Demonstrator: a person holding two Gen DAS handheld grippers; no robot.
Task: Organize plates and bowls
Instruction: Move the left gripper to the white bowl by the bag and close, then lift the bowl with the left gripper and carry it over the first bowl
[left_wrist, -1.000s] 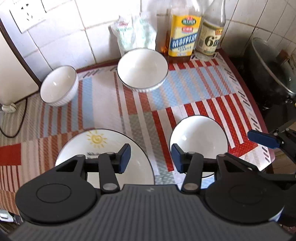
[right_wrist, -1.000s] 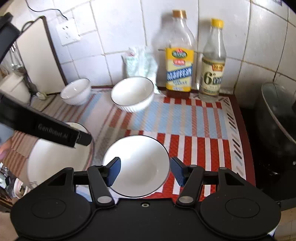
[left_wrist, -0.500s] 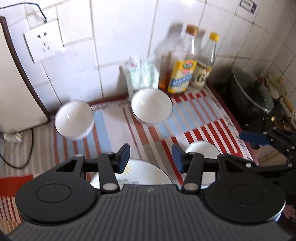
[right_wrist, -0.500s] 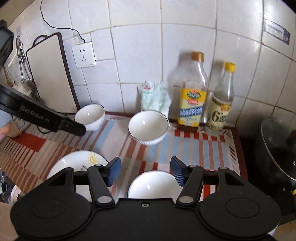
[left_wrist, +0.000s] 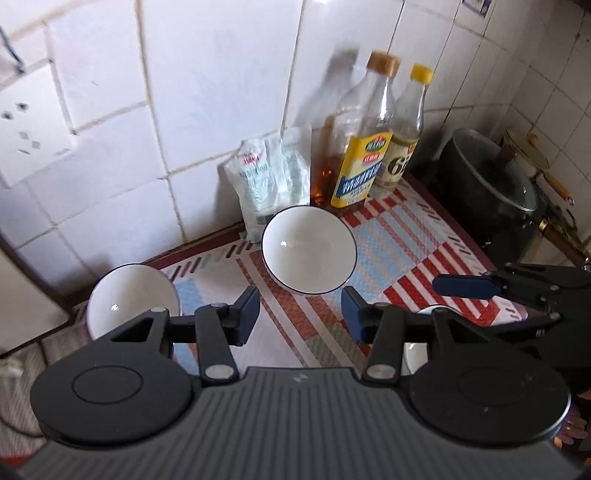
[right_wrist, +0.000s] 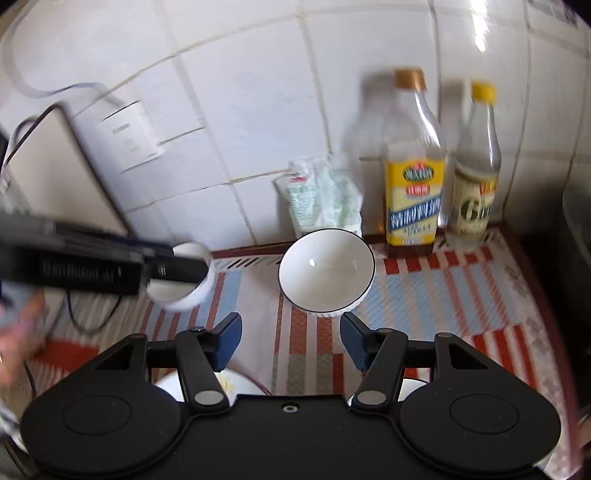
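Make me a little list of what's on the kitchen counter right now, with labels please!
surface: striped mat
middle bowl: white bowl with dark rim, upright, empty
left bowl: smaller white bowl, upright, empty
against wall: white packet, yellow-label oil bottle, yellow-capped bottle
far right: dark pot with glass lid
left gripper: open, holding nothing
right gripper: open, holding nothing

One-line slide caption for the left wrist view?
Open left claw above striped mat, facing two white bowls and two bottles.

Bowls and bottles on the mat

Large bowl (left_wrist: 309, 249) sits before bag (left_wrist: 271, 184); small bowl (left_wrist: 133, 297) left; two bottles (left_wrist: 364, 155) behind, right.
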